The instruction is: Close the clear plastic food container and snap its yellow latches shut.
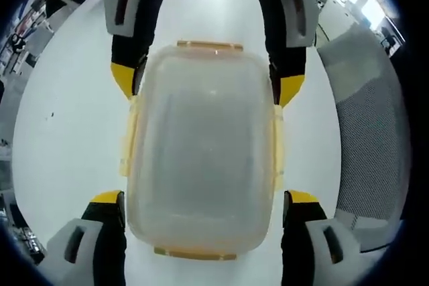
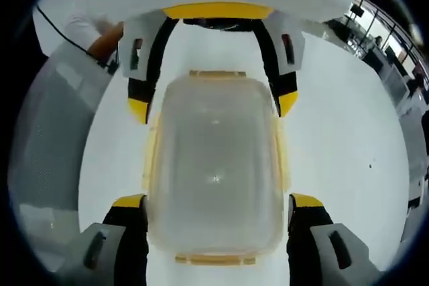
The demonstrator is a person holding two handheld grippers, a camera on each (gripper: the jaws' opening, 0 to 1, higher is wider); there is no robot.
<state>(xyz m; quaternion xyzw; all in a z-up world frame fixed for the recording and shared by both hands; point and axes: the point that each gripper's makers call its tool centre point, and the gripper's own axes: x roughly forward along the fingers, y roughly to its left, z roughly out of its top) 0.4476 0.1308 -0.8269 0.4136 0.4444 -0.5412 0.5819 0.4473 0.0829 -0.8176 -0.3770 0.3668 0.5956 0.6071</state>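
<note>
Container (image 1: 201,159), lid on, lies on the white table (image 1: 60,132) between the wide-open left gripper (image 1: 204,199) and right gripper (image 2: 218,202).

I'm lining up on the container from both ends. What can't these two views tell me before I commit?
- Latch state: the yellow latches on the container show as blurred strips in both views; snapped or loose cannot be told.
- Contents: the cloudy lid hides the inside.
- Jaw contact: the left gripper and right gripper straddle the container; touching or apart is unclear.
- The table under the container is covered.
</note>
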